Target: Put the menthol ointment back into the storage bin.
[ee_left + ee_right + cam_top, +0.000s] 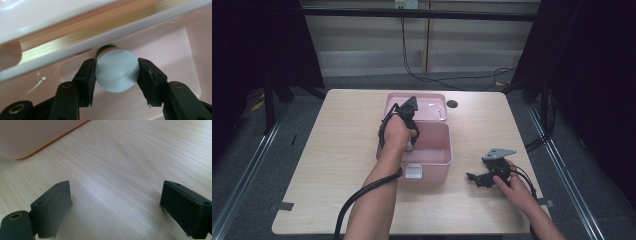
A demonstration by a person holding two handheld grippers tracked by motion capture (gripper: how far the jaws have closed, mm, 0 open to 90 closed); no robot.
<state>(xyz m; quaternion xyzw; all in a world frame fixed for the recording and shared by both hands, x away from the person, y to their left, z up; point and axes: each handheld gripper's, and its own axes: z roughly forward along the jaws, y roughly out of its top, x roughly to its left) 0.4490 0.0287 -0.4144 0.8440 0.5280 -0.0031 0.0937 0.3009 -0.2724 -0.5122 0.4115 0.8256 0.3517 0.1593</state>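
Wooden table (337, 150) | left hand-held gripper (117, 72) clamps unlabelled white cylinder (117, 71) inside pink box (439, 160) | right hand-held gripper (115, 207) apart

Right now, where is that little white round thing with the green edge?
The white cylinder is clamped between the left gripper jaws, down inside the open pink box near mid-table.

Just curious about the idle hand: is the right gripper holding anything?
No, the right gripper has its jaws wide apart over the bare wooden table.
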